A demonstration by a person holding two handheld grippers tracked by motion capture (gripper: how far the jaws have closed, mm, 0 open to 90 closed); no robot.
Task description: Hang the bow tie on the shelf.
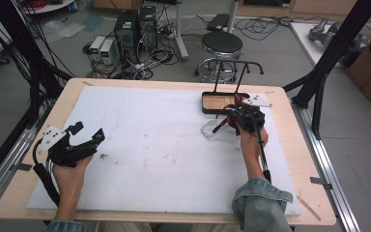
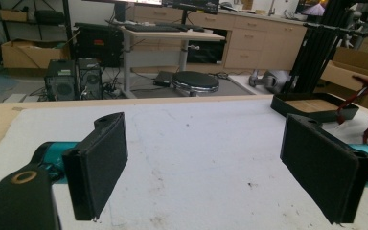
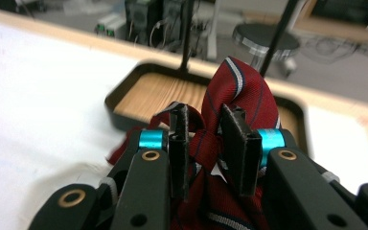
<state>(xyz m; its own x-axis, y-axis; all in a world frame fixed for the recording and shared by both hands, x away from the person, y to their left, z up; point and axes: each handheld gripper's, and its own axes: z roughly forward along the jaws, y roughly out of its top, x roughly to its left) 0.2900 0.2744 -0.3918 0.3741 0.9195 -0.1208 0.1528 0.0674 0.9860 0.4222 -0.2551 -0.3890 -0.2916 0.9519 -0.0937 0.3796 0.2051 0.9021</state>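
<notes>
A red striped tie (image 3: 239, 86) sits bunched between the jaws of the right gripper (image 3: 206, 143) at the far right of the white mat (image 1: 164, 145), just in front of the black tray (image 1: 207, 104) with its wooden floor and tall hanger rail (image 1: 236, 65). The jaws stand nearly closed, pinching a fold of the cloth, while loose loops of fabric hang below and spill toward the tray. On the near left of the mat, the left gripper (image 1: 88, 131) rests in the person's hand with its jaws spread wide and nothing between them.

The step in hand appears to be carrying the tie to the rail. Doing it well likely calls for a firm pinch on several layers, a lift high enough to clear the tray's rim, and slow travel so the trailing ends do not snag the uprights. The idle gripper could steady a dangling end.

How much cloth the pads truly hold is hard to judge, since the folds crowd them. A pale clear shape (image 1: 211, 129) beside the tie on the mat is too faint to identify.
</notes>
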